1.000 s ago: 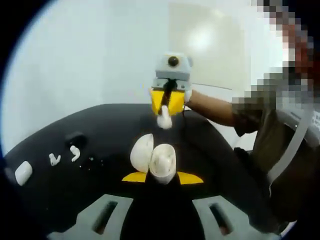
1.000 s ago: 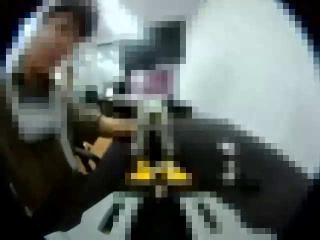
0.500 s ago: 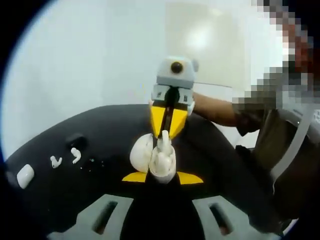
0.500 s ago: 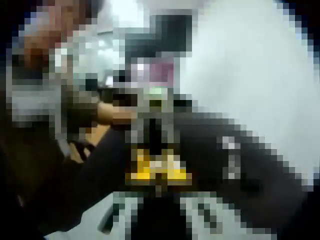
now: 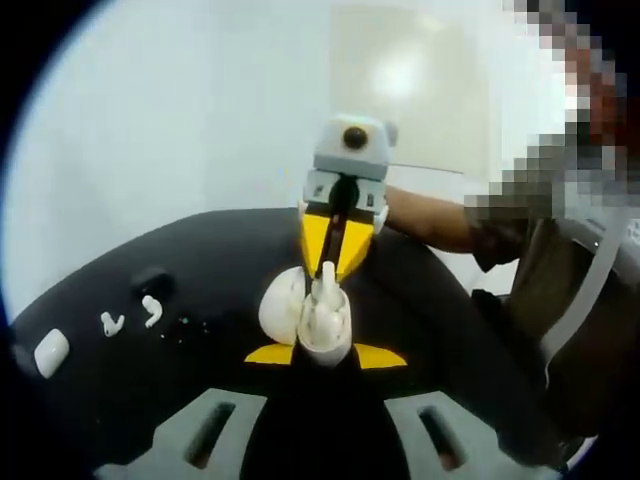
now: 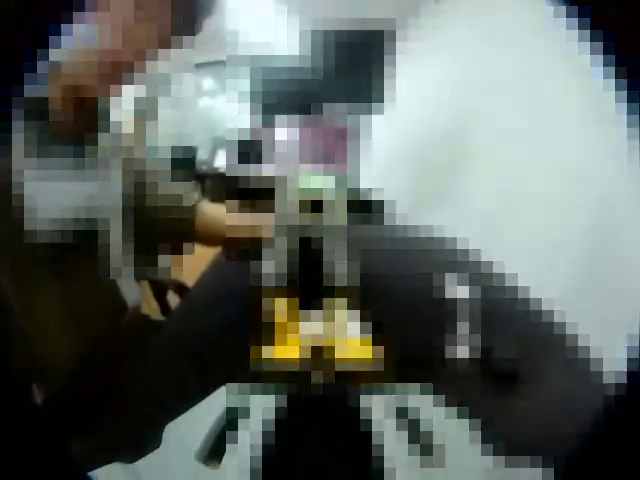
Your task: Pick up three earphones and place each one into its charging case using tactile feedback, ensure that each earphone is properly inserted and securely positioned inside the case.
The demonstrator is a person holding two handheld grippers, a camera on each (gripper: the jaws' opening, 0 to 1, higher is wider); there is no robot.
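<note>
We read the left gripper as clenched on the white, egg-shaped plastic charging case, which it holds aloft at the centre of the left gripper view with its lid hinged open toward 10 o'clock. The right gripper, coming in from 12 o'clock, grasps a white stemmed earphone between its yellow tips, the earphone touching or just entering the case mouth; we cannot tell whether it is seated. The right gripper view is too coarse to confirm anything. Risks as we judge them: a tilted stem could catch on the socket rim, so releasing now might let the earphone pop out and fall to the black desk. Pressing harder against a misaligned socket could twist the case in the left gripper's hold. Two small white loose earphones and a white rounded closed case lie on the desk around 9 o'clock, well apart from the action.
</note>
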